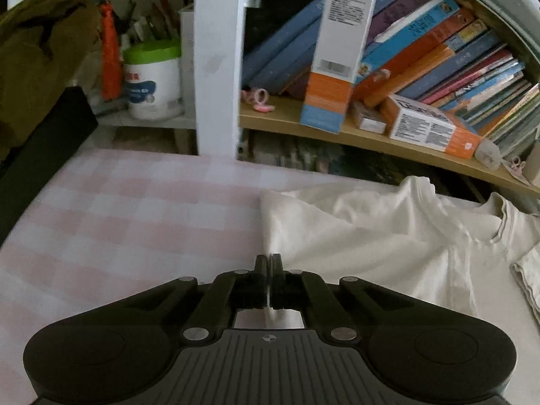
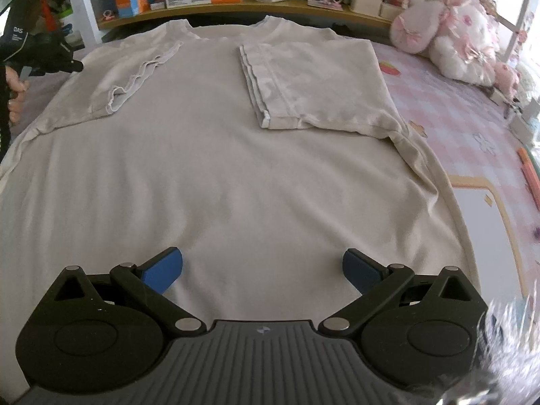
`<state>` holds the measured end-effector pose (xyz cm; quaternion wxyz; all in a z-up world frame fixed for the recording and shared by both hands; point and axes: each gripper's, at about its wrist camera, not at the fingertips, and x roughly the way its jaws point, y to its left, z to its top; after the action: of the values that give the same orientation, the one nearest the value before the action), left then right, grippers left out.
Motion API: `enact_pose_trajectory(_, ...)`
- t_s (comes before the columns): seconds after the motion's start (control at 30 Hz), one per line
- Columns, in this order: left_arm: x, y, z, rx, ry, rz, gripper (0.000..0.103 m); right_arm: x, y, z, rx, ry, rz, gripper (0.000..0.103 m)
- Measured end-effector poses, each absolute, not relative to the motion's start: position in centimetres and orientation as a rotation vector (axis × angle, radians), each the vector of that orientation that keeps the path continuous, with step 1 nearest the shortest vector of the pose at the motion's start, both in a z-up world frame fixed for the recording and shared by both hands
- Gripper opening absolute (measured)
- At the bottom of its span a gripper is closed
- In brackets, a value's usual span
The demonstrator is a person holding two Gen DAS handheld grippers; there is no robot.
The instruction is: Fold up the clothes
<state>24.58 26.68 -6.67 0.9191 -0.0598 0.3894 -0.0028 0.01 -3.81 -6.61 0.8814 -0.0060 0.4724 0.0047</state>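
**White T-shirt lying flat, left gripper pinching its edge**

The white T-shirt (image 2: 209, 155) is lying spread out on the pink checked bedspread (image 1: 128, 216), and its long axis is running straight away from the right wrist camera: collar (image 2: 229, 30) at the far end, pointing toward the bookshelf (image 2: 236, 8), hem end coming down under the near gripper. Both sleeves are lying folded in over the chest. The right sleeve (image 2: 314, 81) is sitting as a neat rectangle with its hemmed edge facing the middle, while the left sleeve (image 2: 131, 77) is lying at a slant, a bit more rumpled.

Over to the left gripper (image 1: 269, 260) — its jaws are pressed fully together, and a thin fold of white cloth is showing between the fingers, right at the shirt's side edge where it meets the bedspread. From the right wrist view that same gripper is visible at the far left, beside the shirt's shoulder, with a hand (image 2: 15, 91) wrapped around its handle.

The right gripper (image 2: 263, 271) is hovering over the lower body of the shirt with its jaws standing wide, blue pads (image 2: 163, 270) well apart and only flat fabric between them.

Behind the shirt, books (image 1: 438, 57) are leaning on the shelf, and pink-and-white plush toys (image 2: 452, 40) are sitting at the far right of the bed.
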Motion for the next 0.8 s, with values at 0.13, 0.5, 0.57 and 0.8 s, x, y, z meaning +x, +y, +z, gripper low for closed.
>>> enact_pose_trajectory(0.13,24.6,27.7,-6.9,-0.127,0.804,0.011,0.001,0.5,-3.5,-6.7,-0.025,0.971,0.029,0.102)
enact_pose_trajectory(0.5,20.2,28.7,-5.0,-0.112,0.796,-0.117,0.026,0.1,-3.2,-6.3,-0.042,0.957,0.031,0.100)
enact_pose_trajectory(0.57,17.5,28.7,-4.1,-0.098,0.768,-0.132,0.034,-0.4,-3.2,-6.0,-0.038,0.949,0.040,0.100)
enact_pose_trajectory(0.8,7.0,27.2,-1.6,-0.116,0.712,-0.105,0.068,-3.6,-4.2,-4.4,-0.012,0.912,0.092,0.100)
